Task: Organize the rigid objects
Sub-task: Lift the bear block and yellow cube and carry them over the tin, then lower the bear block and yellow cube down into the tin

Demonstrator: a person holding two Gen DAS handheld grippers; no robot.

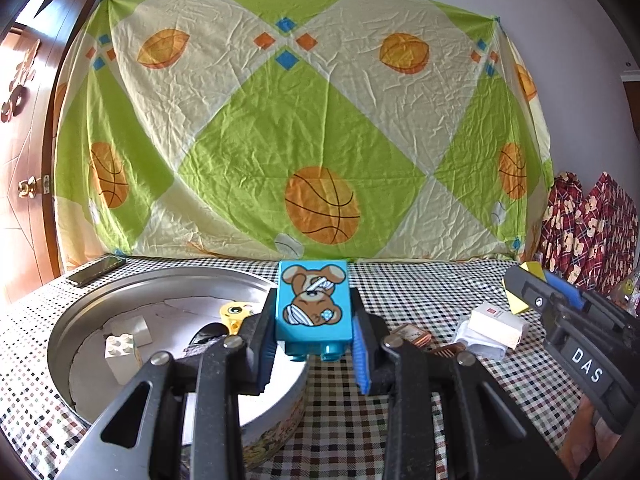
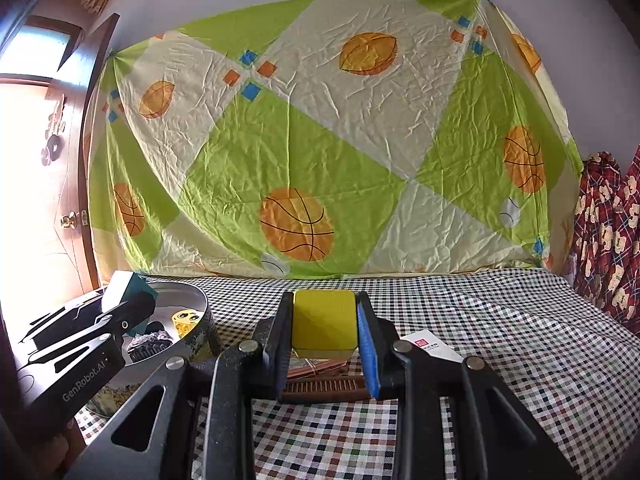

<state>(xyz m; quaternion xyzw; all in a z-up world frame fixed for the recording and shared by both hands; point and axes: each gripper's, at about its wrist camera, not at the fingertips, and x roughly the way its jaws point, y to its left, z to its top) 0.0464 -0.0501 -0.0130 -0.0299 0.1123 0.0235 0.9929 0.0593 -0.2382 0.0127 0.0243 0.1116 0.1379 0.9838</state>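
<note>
A blue bear-printed block [image 1: 313, 307] is clamped by the left gripper [image 1: 316, 344] above the round tin's [image 1: 80, 320] right rim. A yellow block [image 2: 324, 324] is gripped by the right gripper [image 2: 325, 344], right of the tin. White blocks [image 1: 124, 344] and a yellow toy [image 1: 234, 312] are seen inside the tin; copper combs [image 2: 324, 380] and a white box [image 1: 496, 322] lie right of it.

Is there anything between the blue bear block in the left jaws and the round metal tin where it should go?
Nothing visible blocks it. The blue bear block hangs by the round metal tin's rim; inside, a white block and yellow toy leave bare floor.

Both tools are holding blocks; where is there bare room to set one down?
Free: checkered cloth right of the white card, back to the hanging sheet. Crowded: the round tin, and around the copper pieces beside it.
</note>
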